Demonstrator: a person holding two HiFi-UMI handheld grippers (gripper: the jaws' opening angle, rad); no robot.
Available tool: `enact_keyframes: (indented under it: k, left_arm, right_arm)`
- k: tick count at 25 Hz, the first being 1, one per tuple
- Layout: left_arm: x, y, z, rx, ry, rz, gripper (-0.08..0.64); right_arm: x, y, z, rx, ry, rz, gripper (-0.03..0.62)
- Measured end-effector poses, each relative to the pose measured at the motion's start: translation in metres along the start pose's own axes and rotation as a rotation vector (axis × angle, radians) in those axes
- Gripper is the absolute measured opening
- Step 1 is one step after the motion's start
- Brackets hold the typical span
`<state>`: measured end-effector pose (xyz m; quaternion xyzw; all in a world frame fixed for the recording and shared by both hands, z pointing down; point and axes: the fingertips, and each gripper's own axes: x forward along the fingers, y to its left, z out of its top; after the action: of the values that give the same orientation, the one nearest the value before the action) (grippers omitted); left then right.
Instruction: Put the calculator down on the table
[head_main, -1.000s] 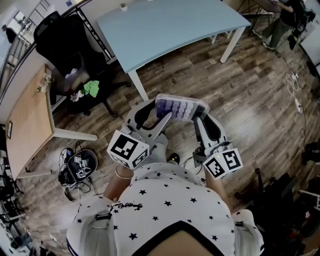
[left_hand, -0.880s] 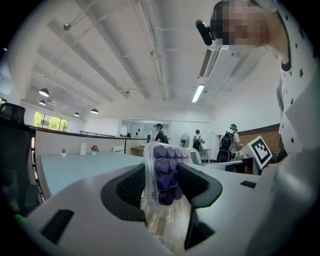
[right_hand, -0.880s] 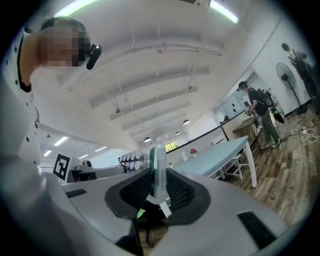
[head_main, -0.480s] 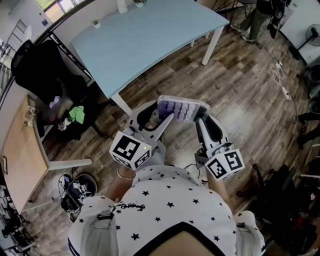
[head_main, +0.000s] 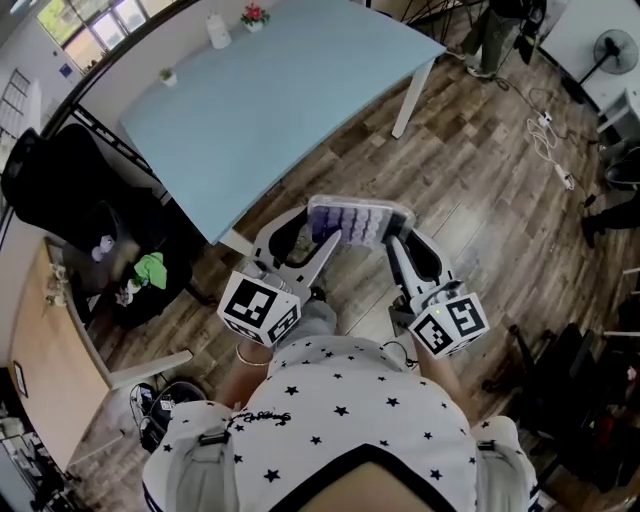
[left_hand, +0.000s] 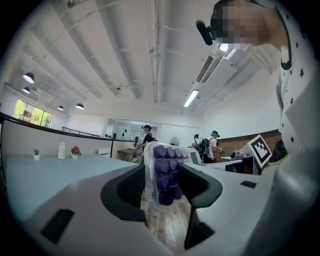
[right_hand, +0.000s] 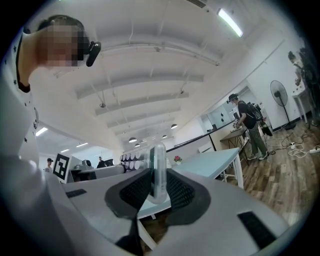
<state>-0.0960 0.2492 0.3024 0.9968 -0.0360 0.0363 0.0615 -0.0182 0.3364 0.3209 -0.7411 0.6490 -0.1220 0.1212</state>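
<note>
Left gripper (head_main: 325, 232) and right gripper (head_main: 393, 240) fingers clench the calculator (head_main: 361, 218) by its ends. It hangs over the floor (head_main: 480, 200), near the tabletop (head_main: 260, 100).

Bright, even indoor light: ceiling strip lamps (left_hand: 191, 98) glow overhead and windows (head_main: 75, 22) shine at far left. Fisheye bends every edge, corners go black, the nearest foreground blurs, shadows are faint.
</note>
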Motion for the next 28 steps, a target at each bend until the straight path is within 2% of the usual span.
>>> enact_keyframes:
  k: [11,19,28]
  left_arm:
    - [0.033,0.061,0.007,-0.019,0.008,-0.059,0.219]
    - [0.051,0.093,0.012,-0.015,-0.003,-0.134,0.219]
    - [0.064,0.105,0.006,-0.035,-0.007,-0.200,0.219]
  right_arm:
    - [0.061,-0.014,0.006,-0.001,0.002,-0.070,0.091]
    - [0.091,-0.019,0.009,-0.015,-0.017,-0.136,0.091]
    - [0.099,-0.024,0.007,-0.013,-0.025,-0.207,0.091]
